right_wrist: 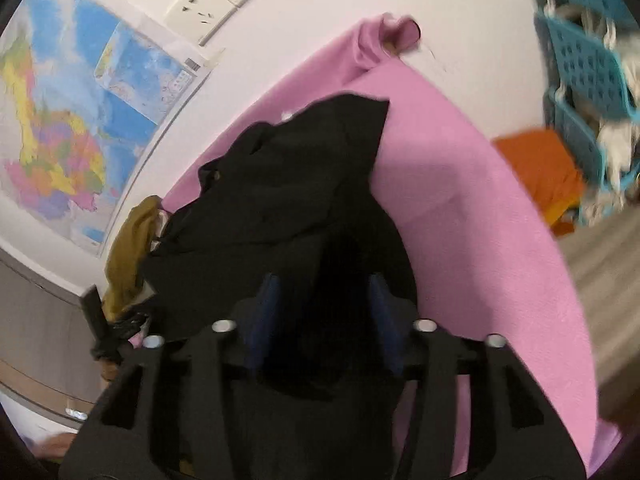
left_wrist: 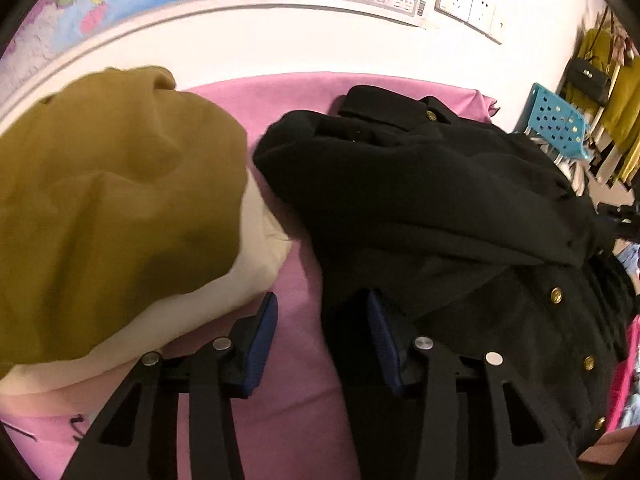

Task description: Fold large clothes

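A black coat (left_wrist: 440, 208) with gold buttons lies bunched on the pink cloth-covered table (left_wrist: 296, 272). My left gripper (left_wrist: 322, 320) is open, low over the pink cloth at the coat's left edge; its right finger touches the coat, nothing between the pads. In the right wrist view the coat (right_wrist: 288, 192) fills the middle, and my right gripper (right_wrist: 322, 300) stands open with black fabric lying between and under its fingers. I cannot tell if it pinches any of it.
An olive and cream garment pile (left_wrist: 112, 216) lies left of the coat, also showing in the right wrist view (right_wrist: 128, 248). A map and sockets (left_wrist: 468, 4) hang on the wall. Blue baskets (right_wrist: 584, 60) and an orange cloth (right_wrist: 540, 168) stand right of the table.
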